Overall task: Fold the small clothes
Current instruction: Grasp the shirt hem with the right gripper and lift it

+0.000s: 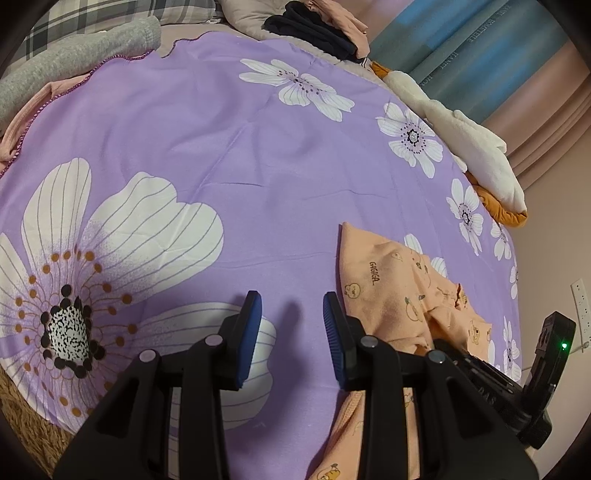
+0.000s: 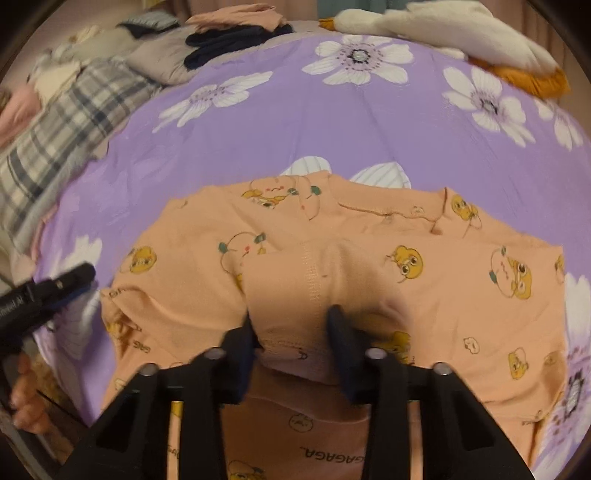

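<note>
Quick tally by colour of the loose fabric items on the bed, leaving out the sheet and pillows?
Orange printed garment: 1
Grey garment: 1
Dark navy garment: 1
Peach folded garment: 1
White plush toy: 1
Total: 5

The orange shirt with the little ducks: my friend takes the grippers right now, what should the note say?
Left gripper: open, holds nothing, over the purple sheet beside the shirt.
Right gripper: shut on a bunched fold of the orange shirt.
Shirt lies rumpled on the sheet near the bed's edge.
Done: one grip taken.
Left: spread it flat, fold it, probably with both grippers.
</note>
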Tool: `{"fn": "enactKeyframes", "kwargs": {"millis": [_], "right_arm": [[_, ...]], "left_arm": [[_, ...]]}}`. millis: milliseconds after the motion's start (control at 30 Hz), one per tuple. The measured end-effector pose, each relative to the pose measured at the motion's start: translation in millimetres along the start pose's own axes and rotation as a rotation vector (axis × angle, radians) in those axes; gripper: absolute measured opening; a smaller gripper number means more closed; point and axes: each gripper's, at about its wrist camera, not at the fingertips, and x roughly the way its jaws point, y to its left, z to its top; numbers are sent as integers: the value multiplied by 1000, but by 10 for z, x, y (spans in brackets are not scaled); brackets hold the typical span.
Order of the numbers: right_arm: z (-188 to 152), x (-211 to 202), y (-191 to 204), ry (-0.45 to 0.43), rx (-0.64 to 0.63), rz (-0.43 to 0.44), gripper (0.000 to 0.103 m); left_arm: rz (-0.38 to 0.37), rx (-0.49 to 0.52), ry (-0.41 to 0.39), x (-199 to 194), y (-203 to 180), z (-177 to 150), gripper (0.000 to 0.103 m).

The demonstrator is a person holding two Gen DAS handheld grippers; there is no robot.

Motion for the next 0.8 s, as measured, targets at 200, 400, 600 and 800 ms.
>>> {"fn": "enactKeyframes", "kwargs": {"millis": [200, 400, 600, 800], "right_arm": [[-34, -98, -192, -36, 100, 68, 14], [38, -412, -188, -130, 108, 80, 14], [147, -751, -252, -232, 119, 83, 14], [208, -1013, -335, -311, 133, 69, 14]], "left_arm": [[12, 4, 7, 25, -10, -10, 33], [18, 9, 10, 54, -28, -13, 33], [17, 13, 11, 68, -29, -15, 33], [16, 19, 12, 83, -46, -17, 33]]}}
